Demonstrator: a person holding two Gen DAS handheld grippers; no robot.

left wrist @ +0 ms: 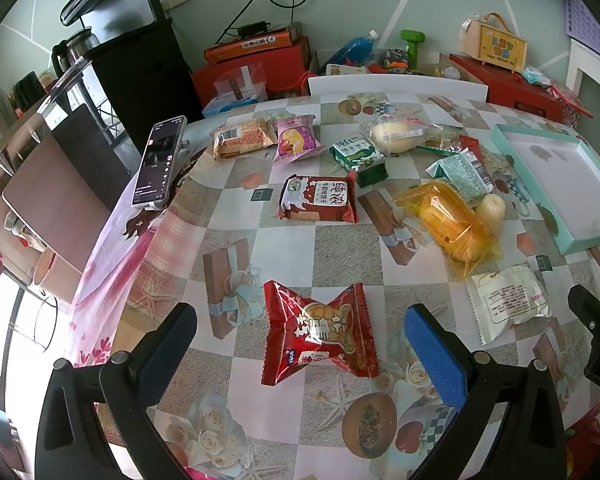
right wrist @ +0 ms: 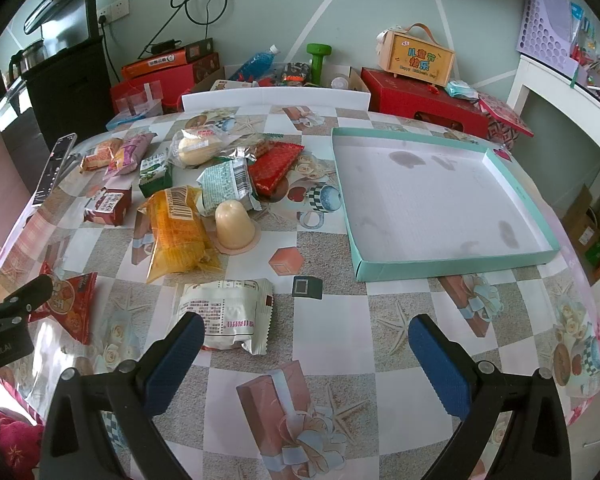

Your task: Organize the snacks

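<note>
Left wrist view: my left gripper (left wrist: pixel 300 344) hangs with its jaws spread wide, grasping nothing; a red snack packet (left wrist: pixel 318 334) lies flat on the patterned tablecloth (left wrist: pixel 260 248) between the 2 fingers, touching neither; farther off sit a dark red biscuit pack (left wrist: pixel 320 199) and an orange packet (left wrist: pixel 448 220).

Right wrist view: my right gripper (right wrist: pixel 302 356) is released too; a white packet (right wrist: pixel 228 312) lies just beside its left finger; the teal tray (right wrist: pixel 452 268) sits beyond, to the right.
</note>
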